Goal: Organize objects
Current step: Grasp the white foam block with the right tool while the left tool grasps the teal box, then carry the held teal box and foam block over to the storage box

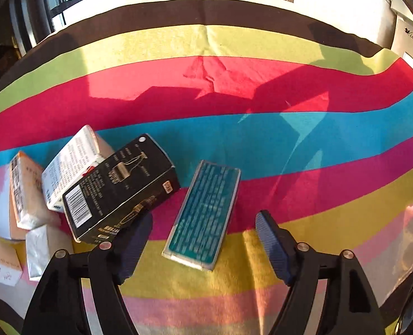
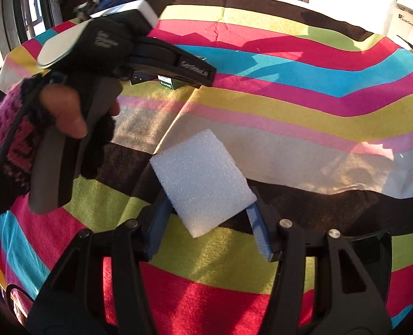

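In the left wrist view my left gripper [image 1: 203, 240] is open and empty above the striped cloth. A teal box [image 1: 203, 215] lies flat between its fingers, a little ahead of the tips. A black box with a barcode [image 1: 119, 189] lies tilted by the left finger, leaning on a white printed box [image 1: 72, 164]. Several white and orange boxes [image 1: 24, 192] are piled at the left. In the right wrist view my right gripper [image 2: 206, 217] is shut on a white foam block [image 2: 203, 181], held above the cloth.
The striped cloth [image 1: 262, 89] covers the whole table. In the right wrist view the other hand-held gripper [image 2: 117, 53] and a gloved hand [image 2: 64, 111] fill the upper left. A white appliance [image 2: 407, 22] stands at the far right. A dark object [image 2: 371, 248] lies by the right finger.
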Tool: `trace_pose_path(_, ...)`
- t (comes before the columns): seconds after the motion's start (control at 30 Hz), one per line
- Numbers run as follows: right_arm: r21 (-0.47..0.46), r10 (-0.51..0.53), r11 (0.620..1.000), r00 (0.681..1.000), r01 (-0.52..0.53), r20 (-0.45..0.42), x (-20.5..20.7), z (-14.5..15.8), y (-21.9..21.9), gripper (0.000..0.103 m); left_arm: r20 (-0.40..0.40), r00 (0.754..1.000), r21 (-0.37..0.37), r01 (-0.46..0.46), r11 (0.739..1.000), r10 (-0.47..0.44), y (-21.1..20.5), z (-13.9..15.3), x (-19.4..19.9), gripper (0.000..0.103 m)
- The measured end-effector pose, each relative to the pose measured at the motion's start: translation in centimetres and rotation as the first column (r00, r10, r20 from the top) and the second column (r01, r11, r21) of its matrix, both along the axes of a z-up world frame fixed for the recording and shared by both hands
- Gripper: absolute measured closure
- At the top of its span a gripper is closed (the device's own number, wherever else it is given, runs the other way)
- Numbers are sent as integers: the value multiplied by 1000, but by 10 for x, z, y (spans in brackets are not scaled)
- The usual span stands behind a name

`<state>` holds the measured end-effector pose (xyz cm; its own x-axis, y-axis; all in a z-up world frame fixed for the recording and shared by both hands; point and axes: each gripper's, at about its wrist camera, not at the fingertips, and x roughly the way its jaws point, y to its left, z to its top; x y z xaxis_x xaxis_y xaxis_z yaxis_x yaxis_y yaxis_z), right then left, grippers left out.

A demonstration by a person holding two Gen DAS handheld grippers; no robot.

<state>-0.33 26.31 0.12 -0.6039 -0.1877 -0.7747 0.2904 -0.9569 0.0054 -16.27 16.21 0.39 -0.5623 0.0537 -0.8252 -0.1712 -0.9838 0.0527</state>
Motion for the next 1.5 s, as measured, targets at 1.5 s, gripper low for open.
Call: trace_pose_path(1.5, 17, 15, 1000, 1000, -15, 5, 36, 8, -18, 47, -137, 981, 108, -122, 987, 136, -130, 18, 293, 69)
